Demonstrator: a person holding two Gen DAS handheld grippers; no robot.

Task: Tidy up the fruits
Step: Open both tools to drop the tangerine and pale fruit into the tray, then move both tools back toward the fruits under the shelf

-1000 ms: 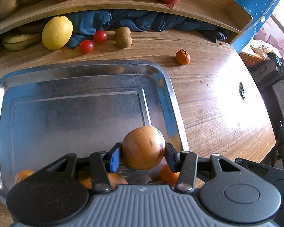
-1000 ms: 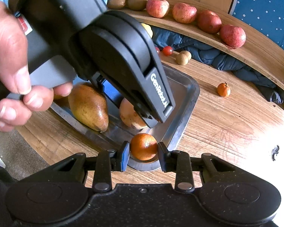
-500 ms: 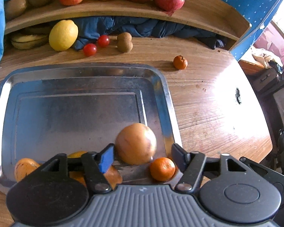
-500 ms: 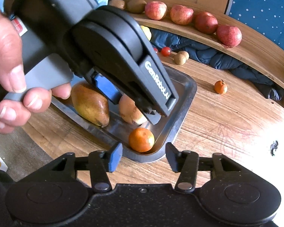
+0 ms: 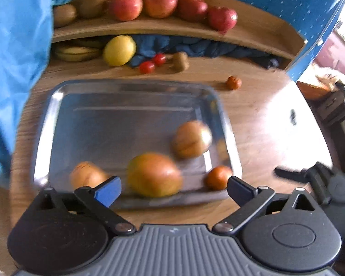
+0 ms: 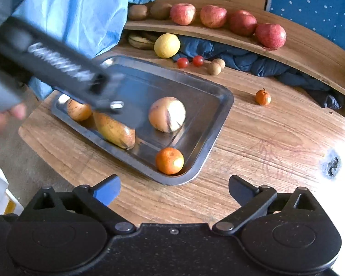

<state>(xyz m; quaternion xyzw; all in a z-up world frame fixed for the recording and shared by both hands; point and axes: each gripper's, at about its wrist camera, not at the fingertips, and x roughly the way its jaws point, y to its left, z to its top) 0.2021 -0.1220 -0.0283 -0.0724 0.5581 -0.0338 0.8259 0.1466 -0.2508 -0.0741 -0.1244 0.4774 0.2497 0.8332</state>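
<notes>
Resting on the grained wooden surface (image 6: 253,138), the shiny metal tray (image 6: 215,105) held a round tan fruit (image 6: 167,114), a long russet pear (image 6: 114,130), a smaller pear (image 6: 78,110) and a dimpled mandarin (image 6: 169,160) in its near right corner. Both the left tongs (image 5: 173,189) and right tongs (image 6: 174,189) gaped wide and empty near the tray's rounded edge. The lettering on the left tool was blurred, unreadable.

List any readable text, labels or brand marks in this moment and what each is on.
White lettering on the side of the left tool: motion-blurred, unreadable.
Small embossed mark on the left tool's grey ribbed housing: too small to read.
No other text; none on the tray or fruit.
</notes>
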